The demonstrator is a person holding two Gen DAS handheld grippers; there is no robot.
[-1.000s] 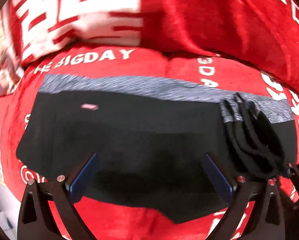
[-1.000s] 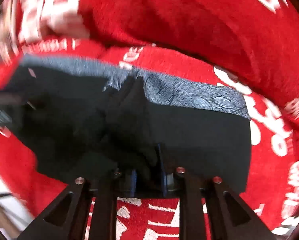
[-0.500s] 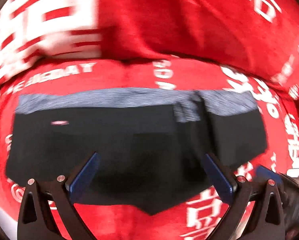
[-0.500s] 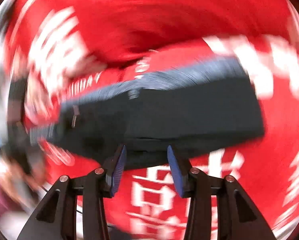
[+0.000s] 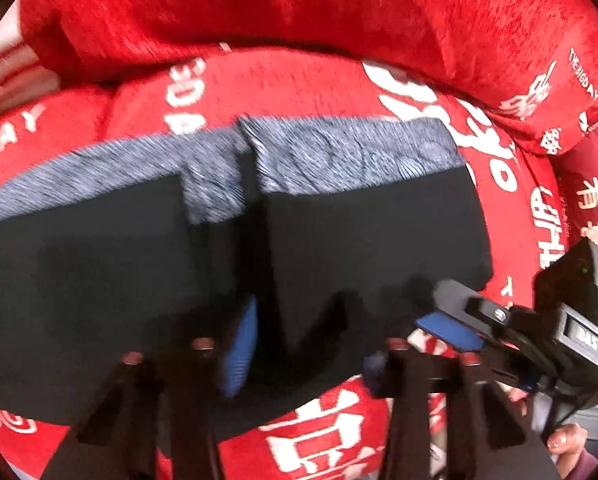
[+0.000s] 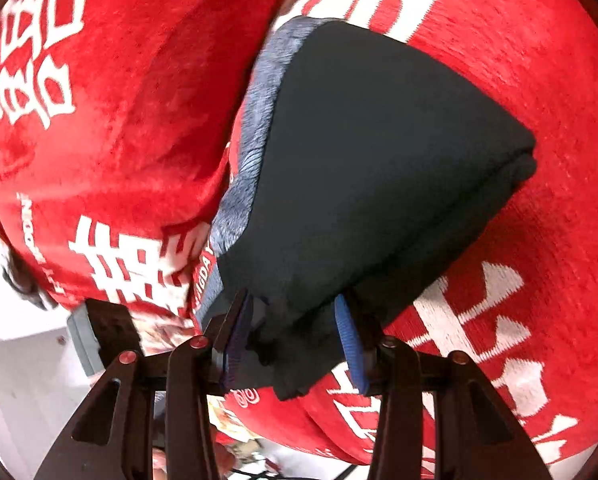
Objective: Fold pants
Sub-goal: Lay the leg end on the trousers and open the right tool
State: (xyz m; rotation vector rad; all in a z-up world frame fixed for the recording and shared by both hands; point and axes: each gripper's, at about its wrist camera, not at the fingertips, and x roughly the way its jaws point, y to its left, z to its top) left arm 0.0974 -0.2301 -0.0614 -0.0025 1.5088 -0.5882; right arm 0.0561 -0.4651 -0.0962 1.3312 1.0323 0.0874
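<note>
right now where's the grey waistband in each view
Left wrist: the grey waistband runs across the upper middle, above the black pants.
Right wrist: it edges the pants' left side, upper centre.
Shared landmark: the red blanket with white lettering.

I am in a home, by the look of it a living room or bedroom. Under me lies a plush red blanket [image 5: 283, 80] printed with white Chinese characters and the words "THE BIGDAY", draped over a soft, padded piece of furniture whose back cushion [image 5: 339, 4] rises behind the seat; whether it is a sofa or a bed I cannot tell. Dark pants [image 6: 371, 152] with a grey patterned waistband lie on it as laundry. Past the blanket's edge I see pale floor [image 6: 15, 364].
</note>
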